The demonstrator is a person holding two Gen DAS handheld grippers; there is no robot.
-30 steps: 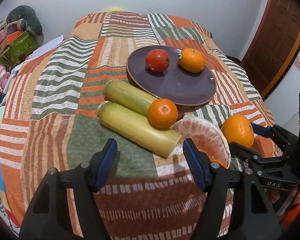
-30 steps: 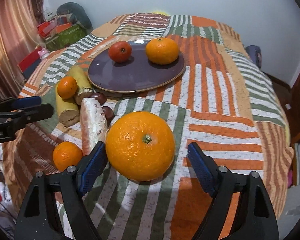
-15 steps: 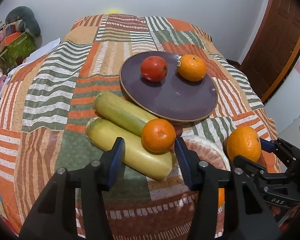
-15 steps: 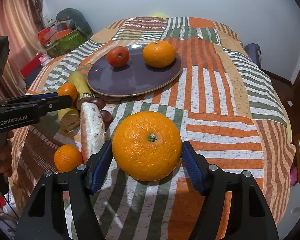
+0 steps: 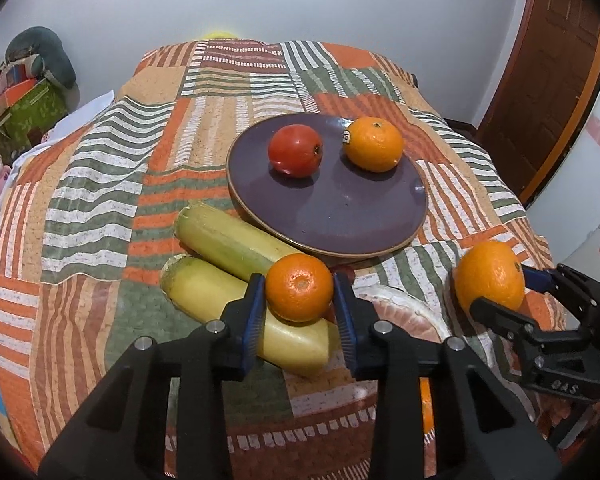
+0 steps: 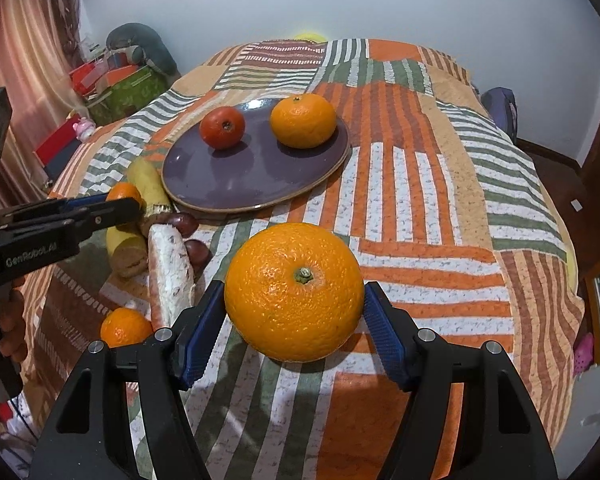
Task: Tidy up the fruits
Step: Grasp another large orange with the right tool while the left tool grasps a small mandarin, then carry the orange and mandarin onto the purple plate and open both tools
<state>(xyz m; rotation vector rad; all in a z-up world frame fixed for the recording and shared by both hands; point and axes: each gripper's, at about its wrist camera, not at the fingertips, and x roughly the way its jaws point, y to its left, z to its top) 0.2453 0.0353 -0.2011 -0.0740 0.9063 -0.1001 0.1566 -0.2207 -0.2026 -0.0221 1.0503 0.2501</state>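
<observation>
My left gripper [image 5: 299, 294] is shut on a small tangerine [image 5: 299, 287] that rests on two yellow-green sugarcane pieces [image 5: 236, 276]. My right gripper [image 6: 295, 320] is shut on a large orange [image 6: 294, 291] and holds it just above the quilt; this orange also shows in the left wrist view [image 5: 489, 276]. A purple plate [image 5: 340, 216] behind holds a red tomato [image 5: 295, 151] and an orange [image 5: 374, 144]. The same plate [image 6: 220, 176] shows in the right wrist view.
A pomelo wedge [image 6: 168, 276], dark chestnuts [image 6: 198, 250] and another tangerine [image 6: 125, 328] lie on the patchwork quilt [image 6: 440, 200]. Boxes and toys [image 5: 24, 100] sit at the left, a wooden door [image 5: 556, 80] at the right.
My left gripper moved forward and closed around the small tangerine. My right gripper closed on the large orange and lifted it slightly.
</observation>
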